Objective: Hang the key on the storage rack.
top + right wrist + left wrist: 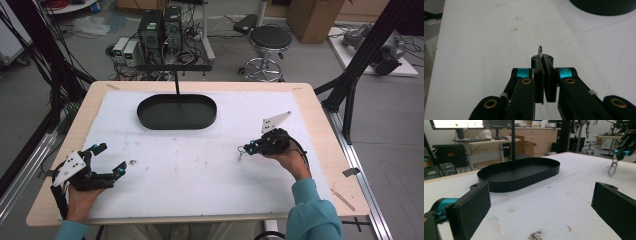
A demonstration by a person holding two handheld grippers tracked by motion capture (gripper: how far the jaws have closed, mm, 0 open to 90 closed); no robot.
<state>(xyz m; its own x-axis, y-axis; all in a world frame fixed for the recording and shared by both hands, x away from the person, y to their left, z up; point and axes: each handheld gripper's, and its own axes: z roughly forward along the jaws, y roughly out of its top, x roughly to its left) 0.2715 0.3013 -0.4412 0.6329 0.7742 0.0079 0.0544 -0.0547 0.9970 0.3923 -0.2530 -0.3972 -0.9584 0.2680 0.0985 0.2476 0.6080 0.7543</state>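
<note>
- Carabiner point(612, 168), small and metal, hangs from the tips of the right gripper point(248, 148), over the white mat point(200, 160) at the table's right half.
- Right gripper view: jaws pressed together on the clip's ring point(540, 50), which sticks out past the pads.
- Left gripper point(107, 159) near the mat's left front corner, jaws spread wide, nothing between them.
- Black oval tray point(177, 112) with an upright post sits at the far middle, well apart from both grippers.
</note>
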